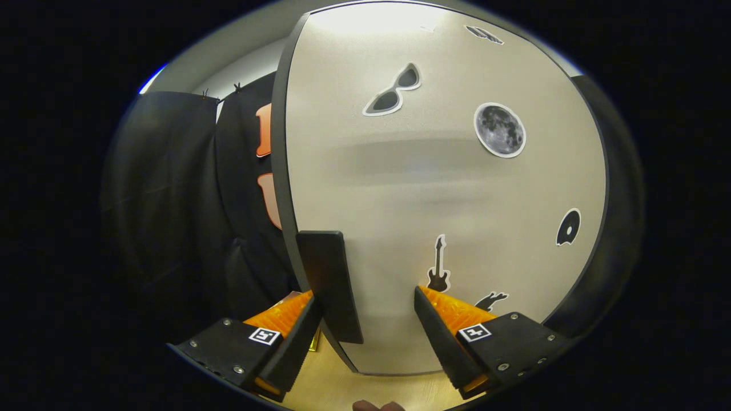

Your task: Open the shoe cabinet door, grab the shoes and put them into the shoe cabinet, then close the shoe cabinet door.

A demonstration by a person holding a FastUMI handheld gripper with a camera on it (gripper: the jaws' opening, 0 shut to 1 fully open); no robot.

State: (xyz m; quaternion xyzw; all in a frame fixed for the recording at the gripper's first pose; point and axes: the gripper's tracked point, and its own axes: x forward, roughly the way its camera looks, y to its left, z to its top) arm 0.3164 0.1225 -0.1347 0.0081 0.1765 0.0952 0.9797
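The shoe cabinet door is a pale panel with a dark rim, very close in front of me. It carries stickers of sunglasses, a moon, a guitar and a record. A flat black handle stands out from the door's left edge. My gripper is open, and the handle stands between the fingers, right beside the left finger. The right finger is well apart from it, near the guitar sticker. Whether the door is ajar I cannot tell.
Black cloth wall hangs to the left of the door. A strip of light wooden floor lies under the door's lower edge, and part of a person's hand peeks in below the fingers.
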